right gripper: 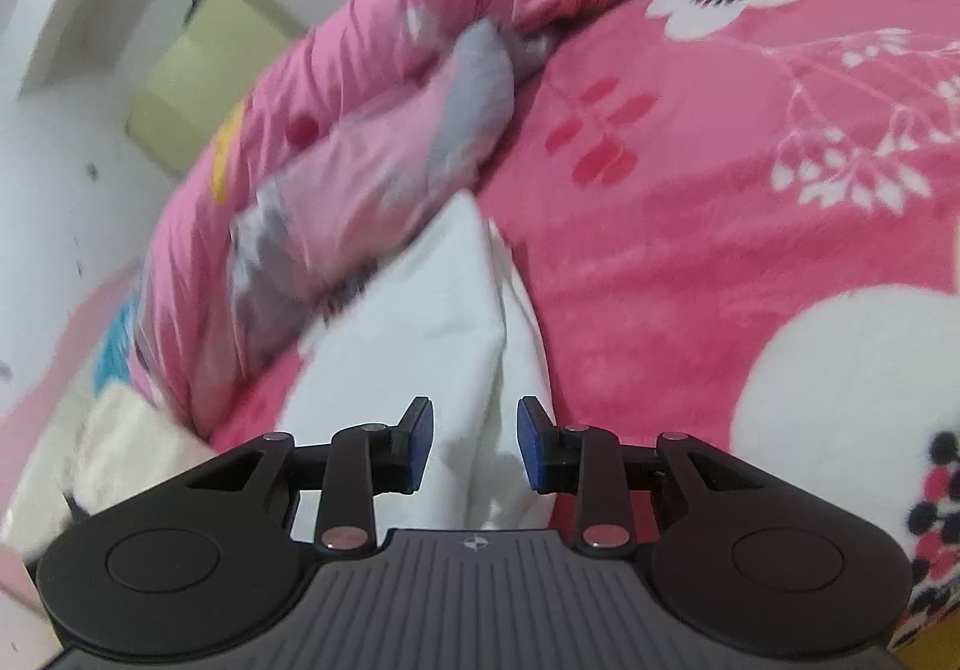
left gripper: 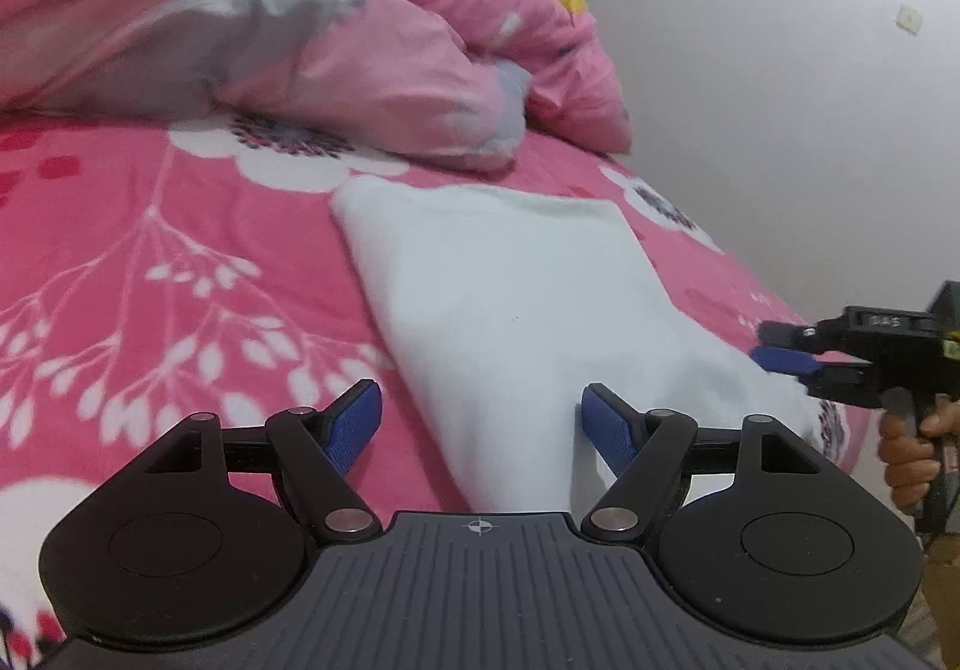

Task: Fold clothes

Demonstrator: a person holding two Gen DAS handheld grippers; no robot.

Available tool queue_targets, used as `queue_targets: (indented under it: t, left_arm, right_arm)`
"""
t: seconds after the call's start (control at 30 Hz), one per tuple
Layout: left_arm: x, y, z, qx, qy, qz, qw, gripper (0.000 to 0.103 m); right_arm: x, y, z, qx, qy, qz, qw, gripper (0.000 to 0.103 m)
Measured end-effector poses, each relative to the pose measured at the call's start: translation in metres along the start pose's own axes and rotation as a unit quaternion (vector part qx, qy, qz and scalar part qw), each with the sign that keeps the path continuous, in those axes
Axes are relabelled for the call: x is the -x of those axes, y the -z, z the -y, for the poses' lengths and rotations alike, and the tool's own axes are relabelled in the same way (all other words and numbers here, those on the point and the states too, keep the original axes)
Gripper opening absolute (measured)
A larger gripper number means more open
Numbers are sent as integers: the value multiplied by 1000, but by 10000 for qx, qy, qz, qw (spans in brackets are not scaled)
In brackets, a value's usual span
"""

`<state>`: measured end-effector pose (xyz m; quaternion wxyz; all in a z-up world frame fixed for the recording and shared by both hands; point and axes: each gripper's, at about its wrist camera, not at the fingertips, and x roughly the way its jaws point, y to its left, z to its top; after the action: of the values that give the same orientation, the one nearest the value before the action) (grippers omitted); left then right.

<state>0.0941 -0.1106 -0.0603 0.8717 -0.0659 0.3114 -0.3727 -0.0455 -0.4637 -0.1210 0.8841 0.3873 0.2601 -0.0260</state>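
Folded white garment (left gripper: 510, 310) on pink floral bedspread (left gripper: 150, 262).
L gripper (left gripper: 480, 430) spread wide at garment's near edge; R gripper (right gripper: 474, 442) part-open, nothing held; rumpled quilt (left gripper: 270, 39) behind garment.

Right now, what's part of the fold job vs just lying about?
Job:
white garment, folded flat on the bed
left tool, open
right tool, open

Lying about:
pink quilt, bunched behind
floral bedspread
green box
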Motion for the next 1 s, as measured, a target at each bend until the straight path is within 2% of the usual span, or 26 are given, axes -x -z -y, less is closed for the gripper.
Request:
queue_targets:
  t: [0.03,0.13,0.27,0.37,0.4,0.57,0.73,0.83,1.0]
  left_arm:
    - [4,4,1,17,-24,67,10000,74]
    - [11,-6,19,-385,159,278,9987,74]
    - [-15,-22,58,-841,602,70,9946,74]
    - [-34,-34,86,-1178,924,-93,9887,74]
    - [-44,-34,94,-1268,955,-201,9871,73]
    - [-89,-38,123,-1673,1084,-656,9777,71]
    - [-125,-45,141,-1855,945,-1149,9713,70]
    - [-140,-44,153,-2057,733,-1312,9670,70]
    - [-156,-34,171,-2608,248,-1388,9550,55]
  right_arm:
    - [5,1,0,-14,35,115,9999,33]
    - [9,5,4,-56,167,241,9996,32]
    - [2,11,17,-236,149,223,9994,29]
    - [-6,14,25,-283,-105,165,9994,17]
    - [-8,15,26,-265,-199,158,9993,10]
    - [-3,16,32,-126,-537,357,9978,7]
    - [-2,14,42,-157,-714,577,9957,7]
    - [-4,13,47,-139,-740,661,9950,7]
    - [-4,13,53,-69,-617,743,9953,9]
